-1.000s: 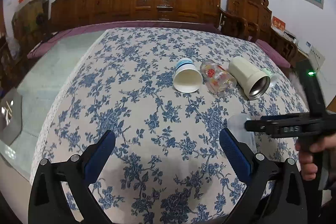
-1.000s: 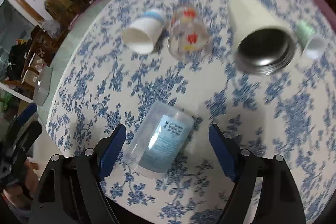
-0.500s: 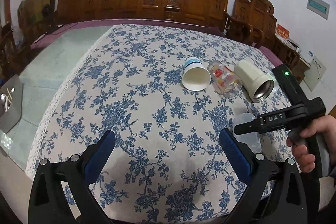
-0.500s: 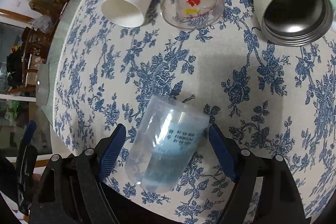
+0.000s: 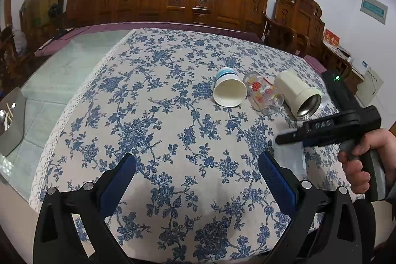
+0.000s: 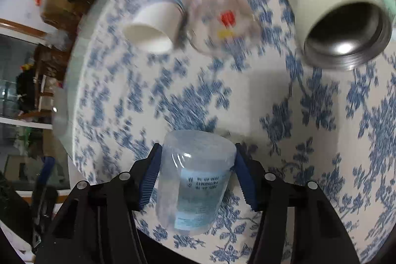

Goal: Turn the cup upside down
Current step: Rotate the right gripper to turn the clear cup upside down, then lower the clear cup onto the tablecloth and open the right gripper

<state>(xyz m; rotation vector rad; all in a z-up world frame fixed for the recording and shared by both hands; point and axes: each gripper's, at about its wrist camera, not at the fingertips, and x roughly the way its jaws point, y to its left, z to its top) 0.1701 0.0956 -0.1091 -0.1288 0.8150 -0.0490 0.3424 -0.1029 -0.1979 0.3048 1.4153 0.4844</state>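
The right gripper (image 6: 195, 175) has closed in since half a second ago: then its blue pads stood wide on either side of the clear plastic cup (image 6: 195, 180), with floral cloth showing in the gaps; now both pads press against the cup's walls, just below its closed end. The right wrist view is also smeared with motion across the far items, so the tool is moving as it clamps. Judging from this, the grasp is made or all but made, and the turn that sets the cup mouth-down is the part left to do.

The cup lies on its side near the right edge of the bench (image 5: 158, 115), closed end pointing far, printed label facing up. In the left wrist view it shows only as a pale shape under the right tool, held by the person's right hand (image 5: 363, 160).

The left gripper (image 5: 196, 173) hangs over bare cloth at the near side, jaws wide apart, holding and touching nothing.

At the far right a paper cup (image 5: 229, 90), a printed glass (image 5: 263, 95) and a cream steel-lined flask (image 5: 298, 95) lie on their sides, well apart from the grasp.
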